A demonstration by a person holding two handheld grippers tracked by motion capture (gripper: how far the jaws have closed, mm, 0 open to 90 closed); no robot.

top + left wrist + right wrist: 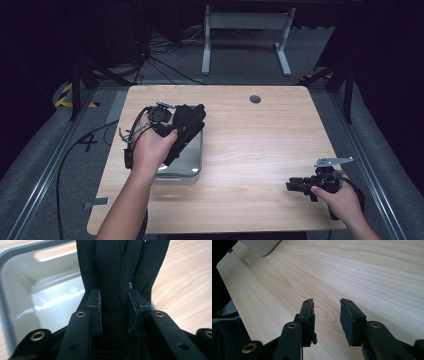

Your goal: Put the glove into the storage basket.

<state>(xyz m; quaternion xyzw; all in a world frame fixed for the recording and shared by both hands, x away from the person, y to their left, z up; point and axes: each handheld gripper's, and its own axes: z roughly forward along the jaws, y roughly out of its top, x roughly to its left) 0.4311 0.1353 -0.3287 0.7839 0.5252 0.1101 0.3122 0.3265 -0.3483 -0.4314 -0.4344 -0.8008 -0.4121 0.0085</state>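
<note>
Hanging between the two black pads of the left gripper (pixel 114 312), a black fabric item (pixel 110 272) fills the upper middle of the left gripper view. It looks like a glove, with finger-like strips running up to the top edge and a seam down its middle. Both pads press against the cloth from either side, so the left gripper is clenched on it. Behind the fabric, at the left of that frame, sits a pale grey tray (pixel 15 290) with a glossy floor; bare wood of the table (pixel 185 290) fills the right.

In the high view the same black fabric item (pixel 187 125) lies left of centre, draped over the upper edge of the tray (pixel 192 162), with the left gripper (pixel 170 127) on it and the person's left hand (pixel 150 150) wrapped around the gripper body.

A tiny white mark shows on the cloth beside the right-hand pad in the left gripper view, too small to read. No other writing can be made out.

The right gripper (pixel 327 315) points along bare table (pixel 362 270) in its own view, pads apart, nothing between them, touching nothing. In the high view the right gripper (pixel 295 186) sits at the lower right, well apart from the tray, held by the right hand (pixel 342 197).
</note>
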